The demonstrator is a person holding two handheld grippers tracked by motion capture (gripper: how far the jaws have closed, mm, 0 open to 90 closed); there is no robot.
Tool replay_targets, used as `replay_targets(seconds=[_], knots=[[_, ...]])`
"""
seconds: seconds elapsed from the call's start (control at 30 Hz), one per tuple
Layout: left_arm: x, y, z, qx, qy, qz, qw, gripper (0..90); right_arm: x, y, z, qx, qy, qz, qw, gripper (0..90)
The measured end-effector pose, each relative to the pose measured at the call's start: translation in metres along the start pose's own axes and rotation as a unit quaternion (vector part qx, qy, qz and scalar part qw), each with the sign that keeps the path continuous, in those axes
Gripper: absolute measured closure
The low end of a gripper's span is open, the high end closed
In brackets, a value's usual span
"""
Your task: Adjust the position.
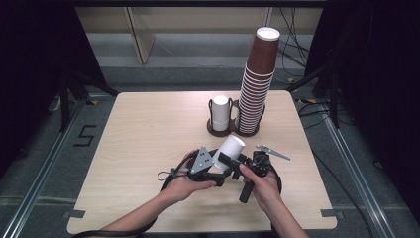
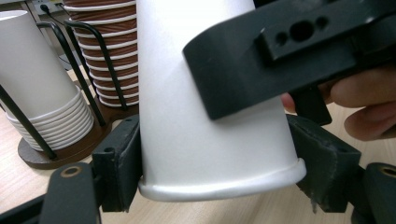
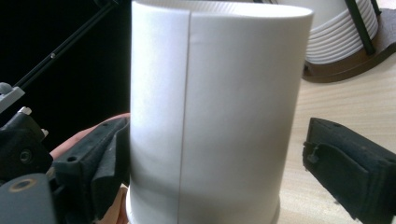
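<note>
Cup handoff, mid-air over the surface (image 1: 148, 129)

Your left tongs (image 2: 219, 172) are pinching the white paper cup (image 1: 231, 147) near its rim; your right tongs (image 3: 210, 177) sit spread around it, one pad clear of the wall.

White smooth matt paper cup (image 2: 205, 140), faint side seam; black matt rubbery, rough-edged fingers (image 3: 345, 163); pale wood-grain laminate surface (image 1: 148, 134), low sheen; brown ribbed paper cup stack (image 1: 257, 84); dark wooden, black-wire holder (image 1: 233, 130).
</note>
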State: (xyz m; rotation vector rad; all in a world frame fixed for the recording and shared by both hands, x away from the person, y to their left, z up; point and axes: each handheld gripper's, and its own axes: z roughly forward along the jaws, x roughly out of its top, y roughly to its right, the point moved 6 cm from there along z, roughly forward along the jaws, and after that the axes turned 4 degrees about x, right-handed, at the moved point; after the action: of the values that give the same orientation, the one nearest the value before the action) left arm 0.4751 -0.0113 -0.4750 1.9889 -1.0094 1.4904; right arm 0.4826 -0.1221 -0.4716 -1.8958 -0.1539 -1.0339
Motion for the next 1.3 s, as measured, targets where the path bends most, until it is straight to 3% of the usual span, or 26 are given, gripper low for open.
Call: replay_targets(seconds=[0.13, 0.23, 0.37, 0.4, 0.43, 0.47, 0.5, 0.6, 0.67, 0.7, 0.77, 0.8, 0.83, 0.87, 0.9, 0.93, 0.97, 1.0, 1.07, 1.1, 1.13, 1.17, 1.2, 1.23, 1.27, 1.3], knots=[[-0.002, -0.003, -0.002, 0.0, -0.01, 0.009, 0.9999, 25.0, 0.004, -0.001, -0.005, 0.0, 0.002, -0.008, 1.0, 7.1], [-0.003, -0.006, -0.005, -0.008, -0.024, 0.029, 0.9993, 25.0, 0.007, 0.0, -0.012, -0.005, 0.002, -0.025, 0.9997, 7.5], [-0.004, -0.009, -0.013, -0.022, -0.044, 0.053, 0.9974, 24.9, 0.009, 0.004, -0.022, -0.008, 0.0, -0.072, 0.9973, 8.2], [-0.004, -0.011, -0.015, -0.027, -0.052, 0.059, 0.9965, 24.9, 0.008, 0.003, -0.024, -0.005, -0.002, -0.073, 0.9973, 8.4], [-0.005, -0.011, -0.017, -0.035, -0.059, 0.061, 0.9957, 24.9, 0.009, 0.006, -0.027, -0.011, -0.011, -0.104, 0.9945, 8.4], [-0.005, -0.011, -0.017, -0.035, -0.059, 0.061, 0.9957, 24.7, 0.009, 0.006, -0.027, -0.011, -0.011, -0.104, 0.9945, 8.4], [-0.005, -0.013, -0.022, -0.044, -0.073, 0.069, 0.9939, 24.7, 0.008, 0.01, -0.031, -0.015, -0.021, -0.143, 0.9895, 8.4], [-0.005, -0.015, -0.029, -0.061, -0.091, 0.095, 0.9894, 24.6, 0.006, 0.012, -0.037, -0.006, -0.053, -0.17, 0.984, 8.3], [-0.005, -0.015, -0.034, -0.073, -0.112, 0.113, 0.9846, 24.4, 0.0, 0.012, -0.042, -0.003, -0.091, -0.185, 0.9784, 8.4], [-0.005, -0.015, -0.036, -0.078, -0.121, 0.119, 0.9824, 24.4, 0.0, 0.013, -0.042, -0.001, -0.092, -0.21, 0.9733, 8.3], [-0.007, -0.015, -0.04, -0.091, -0.144, 0.149, 0.974, 24.2, -0.002, 0.017, -0.045, 0.001, -0.128, -0.261, 0.9568, 8.3], [-0.007, -0.013, -0.042, -0.098, -0.15, 0.157, 0.9713, 24.2, -0.005, 0.015, -0.046, 0.004, -0.147, -0.26, 0.9544, 8.2], [-0.008, -0.013, -0.044, -0.107, -0.162, 0.168, 0.9664, 24.2, -0.007, 0.017, -0.047, 0.01, -0.167, -0.285, 0.9439, 8.1], [-0.008, -0.012, -0.046, -0.114, -0.168, 0.174, 0.9635, 24.1, -0.01, 0.017, -0.048, 0.011, -0.187, -0.303, 0.9345, 8.1], [-0.009, -0.011, -0.046, -0.119, -0.173, 0.178, 0.9614, 24.1, -0.012, 0.018, -0.049, 0.014, -0.206, -0.326, 0.9224, 8.1], [-0.01, -0.012, -0.048, -0.127, -0.189, 0.195, 0.9541, 24.1, -0.015, 0.018, -0.05, 0.018, -0.224, -0.332, 0.9162, 8.1], [-0.011, -0.011, -0.048, -0.131, -0.194, 0.198, 0.952, 24.2, -0.018, 0.017, -0.05, 0.018, -0.246, -0.348, 0.9042, 8.3], [-0.012, -0.012, -0.049, -0.135, -0.204, 0.213, 0.946, 24.2, -0.02, 0.017, -0.051, 0.018, -0.263, -0.36, 0.895, 8.3], [-0.015, -0.011, -0.049, -0.14, -0.212, 0.223, 0.9411, 24.5, -0.023, 0.016, -0.051, 0.029, -0.288, -0.383, 0.877, 8.8], [-0.016, -0.01, -0.049, -0.143, -0.212, 0.222, 0.9408, 24.6, -0.024, 0.016, -0.051, 0.032, -0.298, -0.393, 0.8695, 8.9], [-0.017, -0.01, -0.05, -0.15, -0.223, 0.229, 0.9356, 24.7, -0.023, 0.017, -0.049, 0.039, -0.306, -0.416, 0.8557, 9.1], [-0.018, -0.01, -0.049, -0.15, -0.225, 0.234, 0.9339, 24.7, -0.025, 0.016, -0.05, 0.035, -0.316, -0.412, 0.8543, 9.7], [-0.018, -0.01, -0.05, -0.153, -0.23, 0.24, 0.9306, 24.9, -0.026, 0.016, -0.05, 0.035, -0.333, -0.413, 0.8471, 10.0], [-0.018, -0.009, -0.05, -0.157, -0.232, 0.241, 0.9292, 24.9, -0.026, 0.016, -0.051, 0.031, -0.341, -0.416, 0.8426, 10.0], [-0.018, -0.009, -0.05, -0.16, -0.237, 0.247, 0.926, 24.9, -0.025, 0.016, -0.048, 0.041, -0.346, -0.44, 0.8279, 10.0], [-0.018, -0.009, -0.05, -0.162, -0.243, 0.253, 0.9222, 25.0, -0.026, 0.015, -0.047, 0.04, -0.353, -0.444, 0.8225, 10.2]])
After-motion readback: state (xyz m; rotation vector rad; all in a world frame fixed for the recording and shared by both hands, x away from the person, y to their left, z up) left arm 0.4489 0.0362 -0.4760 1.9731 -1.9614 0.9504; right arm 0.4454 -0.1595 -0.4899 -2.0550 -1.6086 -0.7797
